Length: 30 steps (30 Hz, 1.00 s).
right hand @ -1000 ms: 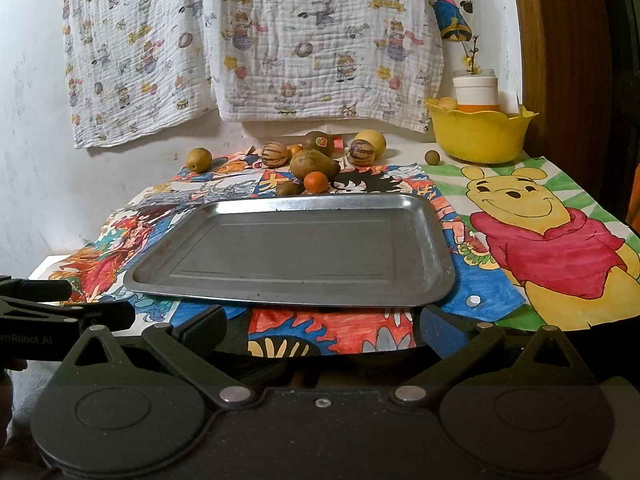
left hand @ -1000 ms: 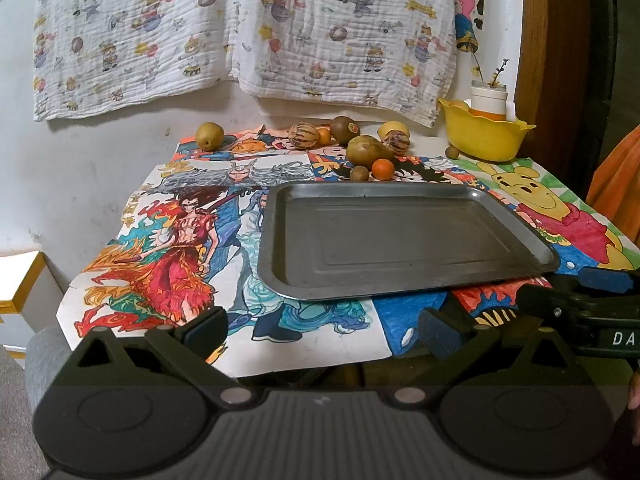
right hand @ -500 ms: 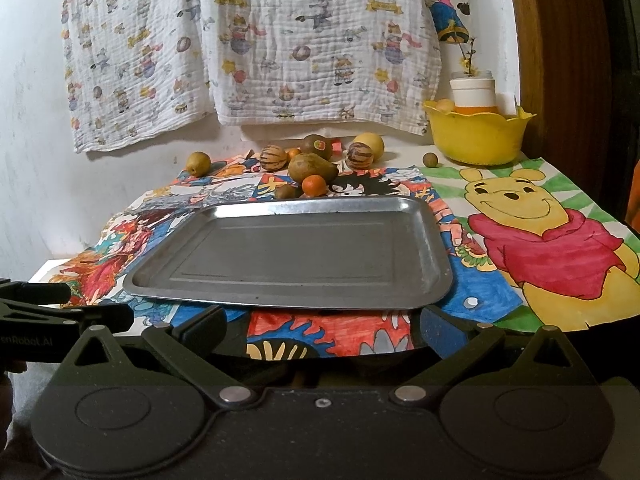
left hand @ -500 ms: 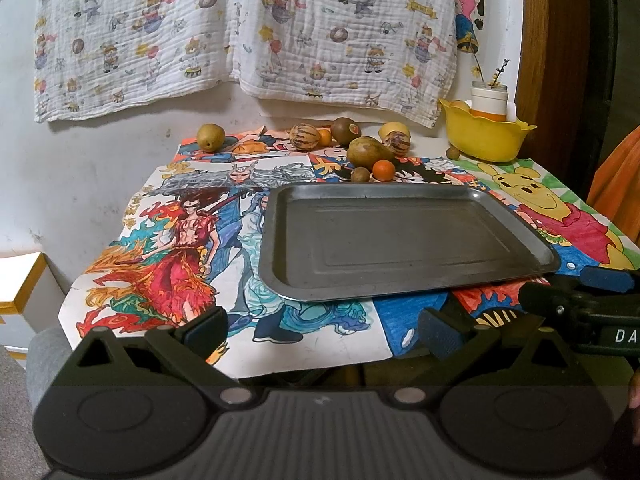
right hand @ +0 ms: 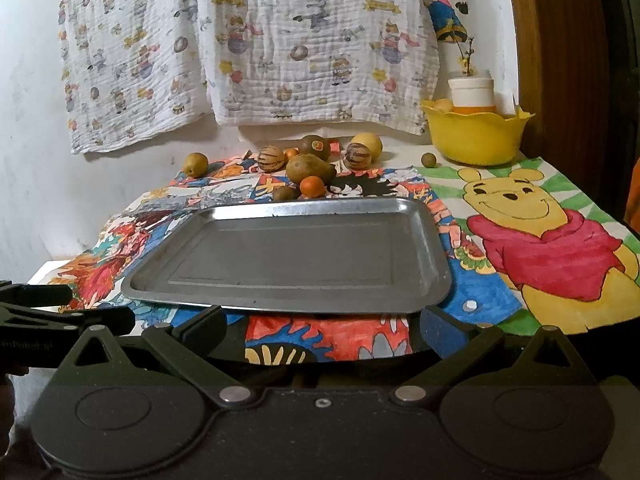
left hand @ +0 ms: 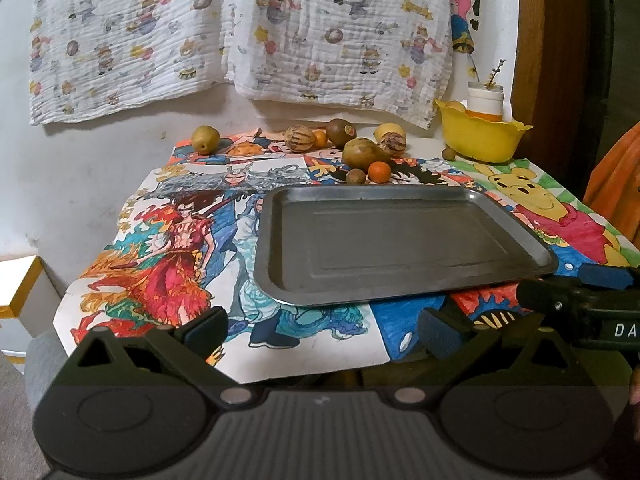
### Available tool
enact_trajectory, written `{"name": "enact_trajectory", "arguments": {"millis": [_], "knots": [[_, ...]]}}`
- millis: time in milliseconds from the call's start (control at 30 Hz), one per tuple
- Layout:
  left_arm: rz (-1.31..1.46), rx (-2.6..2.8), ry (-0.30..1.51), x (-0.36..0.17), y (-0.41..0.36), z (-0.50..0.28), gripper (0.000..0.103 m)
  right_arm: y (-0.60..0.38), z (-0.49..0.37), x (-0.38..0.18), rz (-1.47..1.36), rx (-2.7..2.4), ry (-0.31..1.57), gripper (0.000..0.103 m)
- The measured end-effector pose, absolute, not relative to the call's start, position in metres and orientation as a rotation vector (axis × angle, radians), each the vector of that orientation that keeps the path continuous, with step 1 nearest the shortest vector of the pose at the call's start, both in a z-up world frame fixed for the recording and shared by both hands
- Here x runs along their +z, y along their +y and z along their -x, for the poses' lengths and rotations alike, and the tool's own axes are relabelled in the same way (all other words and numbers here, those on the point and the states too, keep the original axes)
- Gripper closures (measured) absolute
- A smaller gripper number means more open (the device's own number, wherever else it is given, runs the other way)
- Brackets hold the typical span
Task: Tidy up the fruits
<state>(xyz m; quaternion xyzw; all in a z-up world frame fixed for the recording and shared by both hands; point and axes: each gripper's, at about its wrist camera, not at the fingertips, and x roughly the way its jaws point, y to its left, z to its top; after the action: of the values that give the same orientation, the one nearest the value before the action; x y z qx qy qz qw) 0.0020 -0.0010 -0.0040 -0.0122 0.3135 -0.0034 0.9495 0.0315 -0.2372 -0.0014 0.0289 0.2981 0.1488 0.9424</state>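
Two grippers fill the bottom of their frames, both with fingers spread wide and nothing between them: the left gripper [left hand: 324,330] low in the left wrist view, the right gripper [right hand: 322,330] low in the right wrist view. Each one's body cuts off the near edge of the tabletop [right hand: 404,160], which is covered by colored cartoon drawings. Past the fingertips, at mid-frame, lies a bare metal tray [left hand: 400,240]. Beyond its far rim, in the upper middle, the fruits cluster: a small orange [right hand: 312,186] and a brown round fruit [right hand: 284,193] just behind the rim, a pear [right hand: 310,168] behind them, then two striped fruits, a dark one with a sticker and a yellow one, partly hiding each other. Another pear [right hand: 195,164] sits apart to the left. At upper right a yellow bowl [right hand: 476,136] holds a white jar; its other contents are hard to make out.
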Motion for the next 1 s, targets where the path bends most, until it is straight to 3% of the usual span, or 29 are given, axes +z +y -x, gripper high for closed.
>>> {"name": "enact_trajectory", "arguments": {"millis": [467, 1000], "knots": [[0.018, -0.038, 0.616, 0.014, 0.017, -0.027, 0.000, -0.221, -0.052, 0.024, 0.018, 0.285, 0.522, 0.000], [0.013, 0.056, 0.642, 0.064, 0.092, -0.127, 0.000, -0.168, -0.159, 0.077, 0.057, 0.431, 0.500, 0.000]]}}
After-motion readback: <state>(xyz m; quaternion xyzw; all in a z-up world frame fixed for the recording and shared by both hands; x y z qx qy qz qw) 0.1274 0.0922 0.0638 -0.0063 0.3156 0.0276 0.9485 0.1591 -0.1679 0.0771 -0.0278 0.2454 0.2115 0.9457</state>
